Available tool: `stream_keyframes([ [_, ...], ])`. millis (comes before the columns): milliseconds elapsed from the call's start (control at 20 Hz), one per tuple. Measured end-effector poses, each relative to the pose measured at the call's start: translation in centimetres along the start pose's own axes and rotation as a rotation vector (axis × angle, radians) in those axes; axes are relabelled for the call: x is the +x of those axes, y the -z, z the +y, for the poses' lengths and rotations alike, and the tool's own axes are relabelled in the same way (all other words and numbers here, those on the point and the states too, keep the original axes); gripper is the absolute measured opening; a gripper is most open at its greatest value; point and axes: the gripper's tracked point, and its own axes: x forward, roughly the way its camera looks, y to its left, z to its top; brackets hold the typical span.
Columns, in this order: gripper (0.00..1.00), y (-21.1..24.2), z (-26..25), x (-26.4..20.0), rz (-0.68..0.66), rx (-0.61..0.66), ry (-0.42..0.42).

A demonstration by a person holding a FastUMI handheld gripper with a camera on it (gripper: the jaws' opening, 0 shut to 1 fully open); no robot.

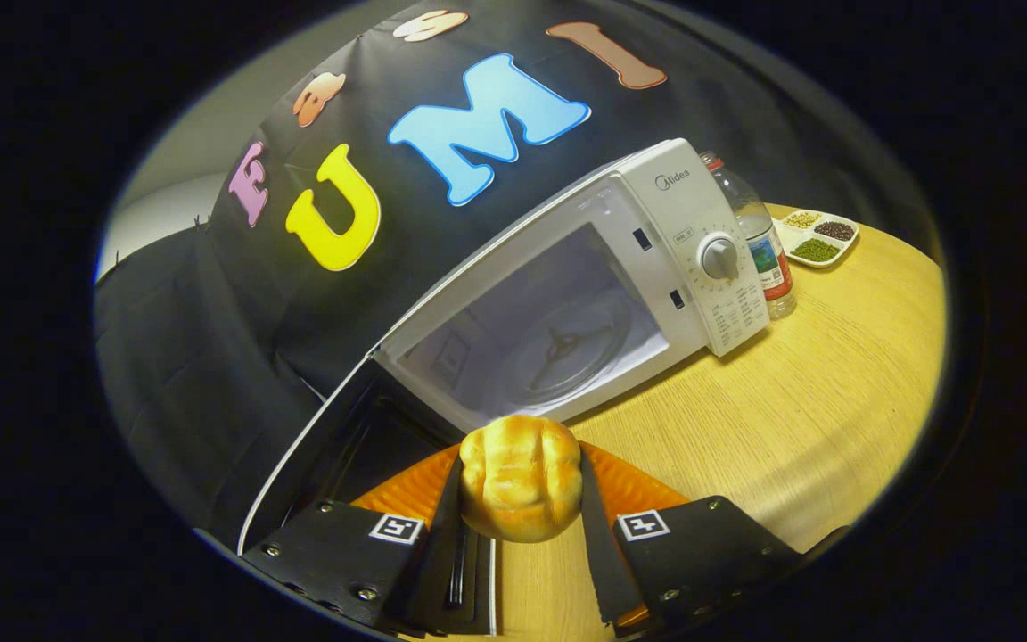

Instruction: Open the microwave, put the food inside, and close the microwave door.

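The gripper [521,486] has its jaws closed partway, pressing both sides of a bread roll [521,477]. Just beyond the roll, the microwave [656,232] stands with its door [317,446] open.

Microwave [567,267] cavity stands open ahead; its door [317,446] flanks the left.

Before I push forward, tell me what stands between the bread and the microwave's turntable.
Nothing visible. The gripper is shut on the bread roll, the microwave lies just ahead with its door swung fully open to one side, and the glass turntable inside is bare. The bottle stands beyond the microwave, off the path.
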Motion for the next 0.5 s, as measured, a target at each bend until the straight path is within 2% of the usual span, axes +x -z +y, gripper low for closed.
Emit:
stream_keyframes([
  [500,0.64,-1.4,1.2,8.5,-0.116,0.096,0.042],
])
